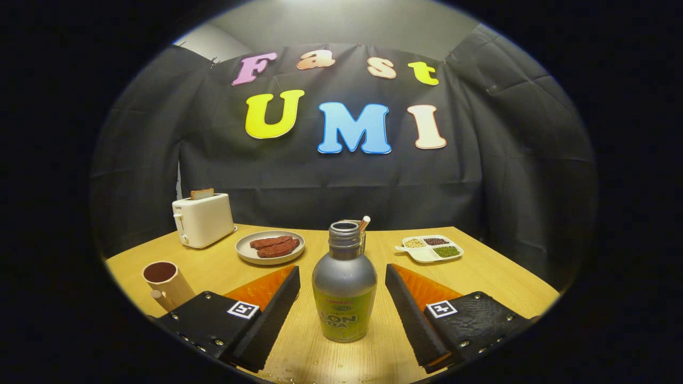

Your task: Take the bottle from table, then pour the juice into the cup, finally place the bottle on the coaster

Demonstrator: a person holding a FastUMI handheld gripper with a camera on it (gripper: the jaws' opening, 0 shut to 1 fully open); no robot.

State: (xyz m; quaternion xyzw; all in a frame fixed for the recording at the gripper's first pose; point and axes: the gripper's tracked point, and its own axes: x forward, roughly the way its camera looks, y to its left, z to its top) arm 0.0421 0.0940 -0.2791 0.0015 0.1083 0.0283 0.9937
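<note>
Bottle (344,282) upright on the wooden surface (496,277), squarely between the tool's two fingers, cap off and neck open. Tool (342,304) spread wide, a clear gap on each side of the bottle, neither finger touching it. Probably rigid and smooth-sided, so likely slippery under the pads (water drops on the surface near the fingers hint at wetness too). Amount of juice inside impossible to tell. Best taken low to middle on the broad labelled body, not at the narrow neck, and kept level because of the open mouth.

Cup (164,282) to the near left, just beyond the left finger, well apart from the bottle. Coaster not made out with any certainty. Just behind the bottle's neck, a small container with a stick in it (364,224), mostly hidden. Farther back, a plate of reddish strips (270,247) left of centre, a toaster (203,220) far left, a divided dish of grains (430,248) to the right. Dark cloth wall behind, grey ceiling above.
</note>
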